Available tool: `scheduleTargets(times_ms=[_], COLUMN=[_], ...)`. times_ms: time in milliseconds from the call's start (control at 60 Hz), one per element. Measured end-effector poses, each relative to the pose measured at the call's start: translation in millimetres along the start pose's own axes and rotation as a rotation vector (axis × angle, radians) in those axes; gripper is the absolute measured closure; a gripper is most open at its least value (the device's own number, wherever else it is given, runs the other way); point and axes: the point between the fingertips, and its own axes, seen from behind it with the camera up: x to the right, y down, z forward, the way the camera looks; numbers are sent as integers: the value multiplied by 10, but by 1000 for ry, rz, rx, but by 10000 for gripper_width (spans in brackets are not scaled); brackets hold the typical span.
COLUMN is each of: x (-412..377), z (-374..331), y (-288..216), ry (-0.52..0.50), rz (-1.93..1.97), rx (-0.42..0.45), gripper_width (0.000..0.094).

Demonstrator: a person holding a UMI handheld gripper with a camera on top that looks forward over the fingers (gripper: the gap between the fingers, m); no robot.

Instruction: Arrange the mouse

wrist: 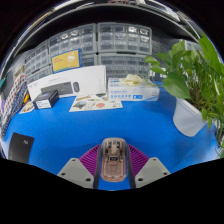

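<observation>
A pale beige mouse [113, 162] sits between my two fingers, its long axis pointing ahead along them. My gripper [113, 150] is shut on it, with the purple pads [92, 157] against both of its sides. The mouse hangs over the blue table top [110, 122], just above the near edge. Its rear end is hidden below the fingers.
At the back left stands a white mouse box [68, 83] with smaller white items [44, 100] beside it. Printed cards [96, 102] and a packet [133, 90] lie mid-table. A leafy plant [196, 75] rises at the right, a black slab [20, 147] lies near left, and drawer cabinets [100, 45] line the back.
</observation>
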Motion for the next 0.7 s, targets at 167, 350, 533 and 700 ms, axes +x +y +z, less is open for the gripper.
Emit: scheduleTargets(times_ms=[167, 350, 533, 700], x=[9, -225, -1222, -2463], z=[9, -267, -984, -1432], y=[17, -405, -1382, -1718], ry=[18, 80, 78, -3], rz=[2, 20, 45, 7], rx=[-51, -28, 149, 238], gripper_width=[623, 626, 623, 623])
